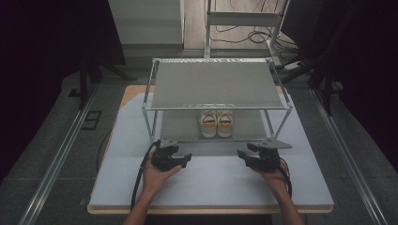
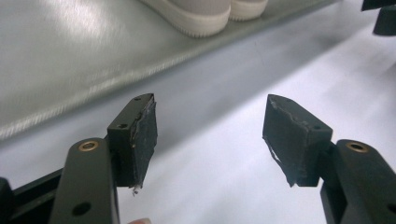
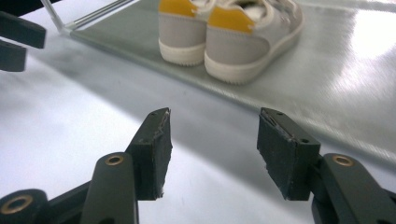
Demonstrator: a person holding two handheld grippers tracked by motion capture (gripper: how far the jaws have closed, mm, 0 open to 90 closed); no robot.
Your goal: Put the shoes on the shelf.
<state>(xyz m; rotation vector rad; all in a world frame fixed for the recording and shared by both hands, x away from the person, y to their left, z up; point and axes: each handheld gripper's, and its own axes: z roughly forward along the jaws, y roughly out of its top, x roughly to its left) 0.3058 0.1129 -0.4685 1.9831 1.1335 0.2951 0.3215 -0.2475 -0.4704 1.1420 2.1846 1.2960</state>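
Nearest the camera, your left tool (image 1: 187, 158) and right tool (image 1: 242, 155) hovered over the white worktop (image 1: 211, 187), each with its jaws standing apart and nothing between them. No earlier view is on hand, so only their open stance is told. Bare worktop lay between and ahead of both tools. The pair of shoes (image 1: 216, 123) stood side by side on the rack's lower shelf (image 1: 180, 126), heels toward you, set back from its front edge, under the upper shelf (image 1: 213, 84).
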